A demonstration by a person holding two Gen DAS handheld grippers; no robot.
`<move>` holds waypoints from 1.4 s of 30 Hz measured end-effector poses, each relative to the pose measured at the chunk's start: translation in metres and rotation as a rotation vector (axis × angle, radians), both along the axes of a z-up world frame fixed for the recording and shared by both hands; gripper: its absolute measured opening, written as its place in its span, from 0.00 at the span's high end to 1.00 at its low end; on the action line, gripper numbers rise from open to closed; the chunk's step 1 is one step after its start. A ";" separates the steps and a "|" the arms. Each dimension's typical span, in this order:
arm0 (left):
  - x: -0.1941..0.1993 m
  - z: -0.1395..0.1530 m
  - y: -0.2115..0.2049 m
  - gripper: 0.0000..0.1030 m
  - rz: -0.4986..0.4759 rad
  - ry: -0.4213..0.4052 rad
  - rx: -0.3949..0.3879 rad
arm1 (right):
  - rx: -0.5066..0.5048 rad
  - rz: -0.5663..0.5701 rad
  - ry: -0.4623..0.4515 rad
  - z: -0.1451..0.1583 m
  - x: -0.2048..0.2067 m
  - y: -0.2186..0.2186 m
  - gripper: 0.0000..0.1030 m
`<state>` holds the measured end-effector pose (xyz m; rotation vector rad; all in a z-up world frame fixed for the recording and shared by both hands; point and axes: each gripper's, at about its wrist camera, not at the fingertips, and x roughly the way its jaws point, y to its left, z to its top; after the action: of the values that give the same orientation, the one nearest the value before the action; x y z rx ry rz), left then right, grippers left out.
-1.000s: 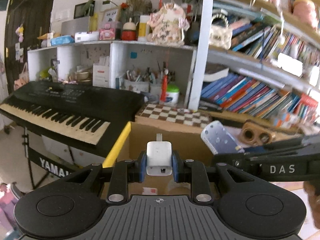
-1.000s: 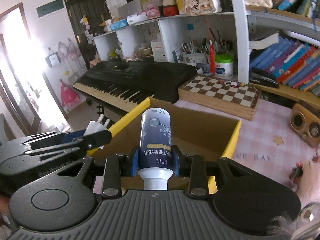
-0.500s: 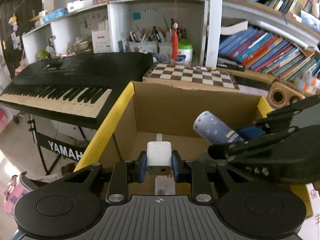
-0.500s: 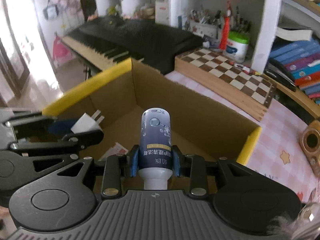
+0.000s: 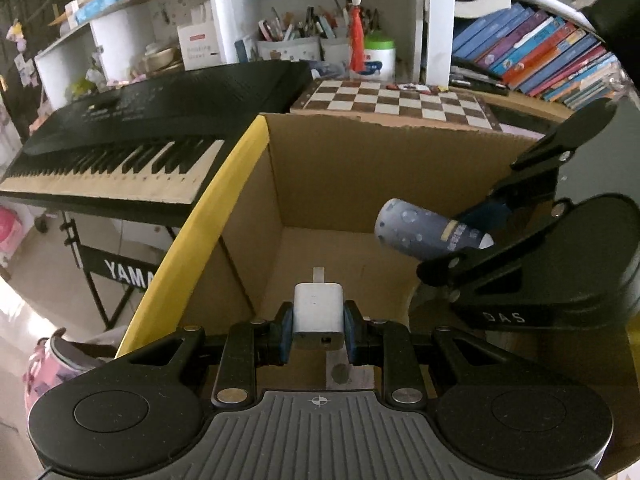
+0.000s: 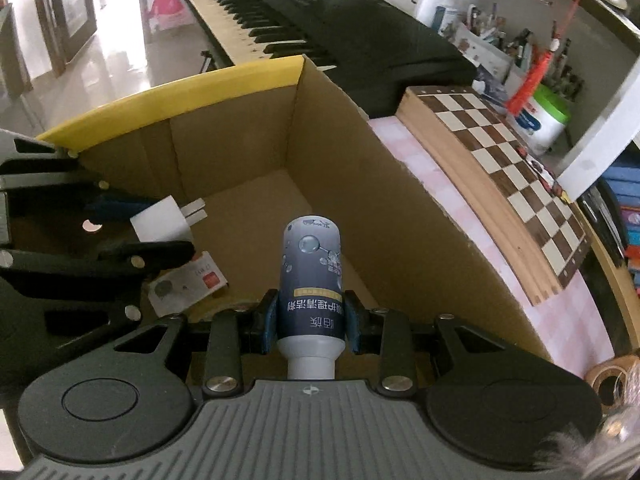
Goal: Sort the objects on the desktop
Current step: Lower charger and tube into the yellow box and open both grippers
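so both grippers are hanging over the open cardboard box [image 5: 340,168], the one with the yellow flap. left gripper [image 5: 318,330] is clamped on a small white charger plug [image 5: 319,314], prongs pointing down into the box. right gripper [image 6: 311,326] is squeezing a dark blue bottle [image 6: 312,276] near its white neck, the other end aimed at the box floor. there's a little card [image 6: 186,286] lying flat on the bottom already. keyboard [image 5: 132,136] sits just beside the box, chessboard [image 6: 516,176] on the other side.
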<state>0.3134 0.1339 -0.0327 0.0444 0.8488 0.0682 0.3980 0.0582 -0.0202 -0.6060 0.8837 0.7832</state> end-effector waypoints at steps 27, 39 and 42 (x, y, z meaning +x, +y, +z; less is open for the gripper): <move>-0.066 0.062 -0.012 0.22 -0.024 -0.291 0.003 | 0.267 -0.197 -0.062 0.055 -0.029 -0.047 0.59; -0.108 0.075 -0.015 0.21 -0.046 -0.345 -0.027 | 0.327 -0.259 -0.120 0.078 -0.090 -0.074 0.59; -0.123 0.079 -0.014 0.19 -0.033 -0.360 -0.031 | 0.338 -0.288 -0.142 0.082 -0.107 -0.081 0.59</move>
<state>0.1903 0.1199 0.0459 0.0160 0.4886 0.0299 0.2909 -0.0228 0.0613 -0.2256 0.6695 0.6017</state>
